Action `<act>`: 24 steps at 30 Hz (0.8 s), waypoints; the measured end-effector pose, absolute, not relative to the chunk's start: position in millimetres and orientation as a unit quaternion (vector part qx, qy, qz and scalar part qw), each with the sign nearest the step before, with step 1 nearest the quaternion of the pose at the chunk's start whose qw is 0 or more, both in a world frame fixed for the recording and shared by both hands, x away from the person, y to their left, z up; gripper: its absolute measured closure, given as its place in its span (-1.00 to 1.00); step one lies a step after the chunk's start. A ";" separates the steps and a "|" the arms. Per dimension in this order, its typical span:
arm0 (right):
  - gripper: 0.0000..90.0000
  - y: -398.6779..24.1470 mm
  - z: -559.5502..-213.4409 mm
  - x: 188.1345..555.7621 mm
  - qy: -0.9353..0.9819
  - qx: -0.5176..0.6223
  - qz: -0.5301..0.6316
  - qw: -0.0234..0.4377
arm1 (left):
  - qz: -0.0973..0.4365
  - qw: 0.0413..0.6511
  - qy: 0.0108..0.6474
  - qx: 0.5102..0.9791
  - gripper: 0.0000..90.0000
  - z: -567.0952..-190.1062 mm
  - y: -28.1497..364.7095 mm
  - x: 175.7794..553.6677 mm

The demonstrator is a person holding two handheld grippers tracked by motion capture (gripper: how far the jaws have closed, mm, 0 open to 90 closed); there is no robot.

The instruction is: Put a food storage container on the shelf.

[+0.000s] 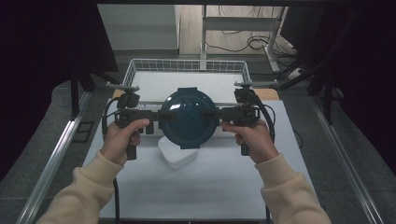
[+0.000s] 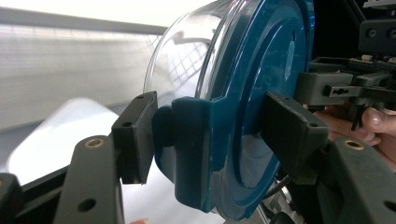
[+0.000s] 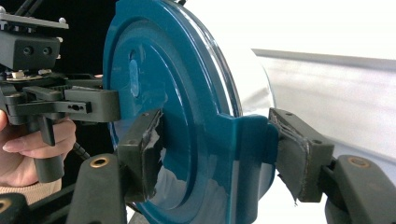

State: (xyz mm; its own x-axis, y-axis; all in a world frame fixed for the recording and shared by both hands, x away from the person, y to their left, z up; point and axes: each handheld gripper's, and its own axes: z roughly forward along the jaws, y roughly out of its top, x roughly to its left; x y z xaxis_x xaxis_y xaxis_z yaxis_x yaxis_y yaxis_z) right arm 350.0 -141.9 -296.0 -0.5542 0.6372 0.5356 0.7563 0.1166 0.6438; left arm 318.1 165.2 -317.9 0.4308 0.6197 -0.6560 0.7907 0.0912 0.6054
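A round container (image 1: 189, 116) with a dark teal lid and a clear body hangs above the table, lid facing me. My left gripper (image 1: 161, 115) is shut on the latch tab at its left edge, and my right gripper (image 1: 218, 114) is shut on the tab at its right edge. In the left gripper view the left gripper (image 2: 212, 135) has one pad on the teal lid (image 2: 261, 93) and one behind the tab; the clear body (image 2: 187, 56) lies beyond. In the right gripper view the right gripper (image 3: 219, 149) clamps the lid (image 3: 159, 93) the same way.
A white rounded dish (image 1: 176, 155) lies on the white table top (image 1: 210, 186) just under the container. A white wire basket (image 1: 187, 63) stands behind it at the table's far edge. Dark curtains flank both sides.
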 end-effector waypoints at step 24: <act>-0.17 -134.7 -256.2 381.8 -0.745 -0.455 -0.484 0.055 | -0.070 0.522 0.520 0.673 -0.15 -275.5 172.6 351.1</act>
